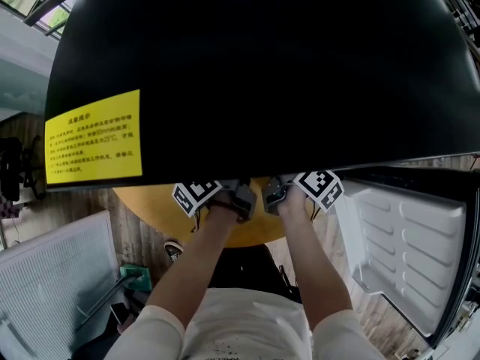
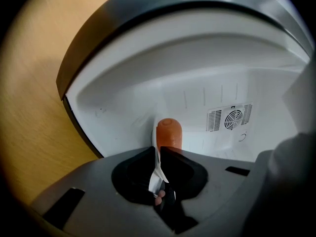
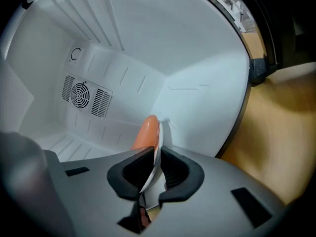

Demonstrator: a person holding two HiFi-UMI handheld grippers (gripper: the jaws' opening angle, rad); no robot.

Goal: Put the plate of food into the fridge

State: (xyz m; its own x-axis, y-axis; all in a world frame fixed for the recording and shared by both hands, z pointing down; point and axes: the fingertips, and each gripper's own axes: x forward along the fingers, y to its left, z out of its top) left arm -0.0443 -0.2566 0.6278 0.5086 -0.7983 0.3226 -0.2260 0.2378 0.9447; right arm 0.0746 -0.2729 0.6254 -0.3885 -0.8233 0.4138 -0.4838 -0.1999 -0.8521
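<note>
**Holding plate in fridge mouth, both claws clamped**

Found left gripper (image 2: 159, 152) with jaws closed hard on the white rim of the plate (image 2: 157, 171), seen edge-on between the pads. Found right gripper (image 3: 157, 154) likewise pinched on the rim at the opposite side. Noted one orange, round-ended piece of food (image 2: 169, 132) lying on the plate just beyond the jaws; kind of food not determined. Observed plate held forward into the white compartment of the fridge (image 1: 262, 66), with a round fan vent (image 2: 232, 117) on the back wall behind it. Unable to tell whether the plate touches the compartment floor.

From the head view: black fridge top filling most of the frame, yellow label (image 1: 93, 137) at its left, both grippers side by side just under its front edge, plate hidden there. Door (image 1: 409, 246) swung open at right, ribbed white lining exposed. Round wooden table (image 1: 150, 205) showing under the fridge's front edge. Bare arms (image 1: 199, 268) reaching forward to the grippers.
</note>
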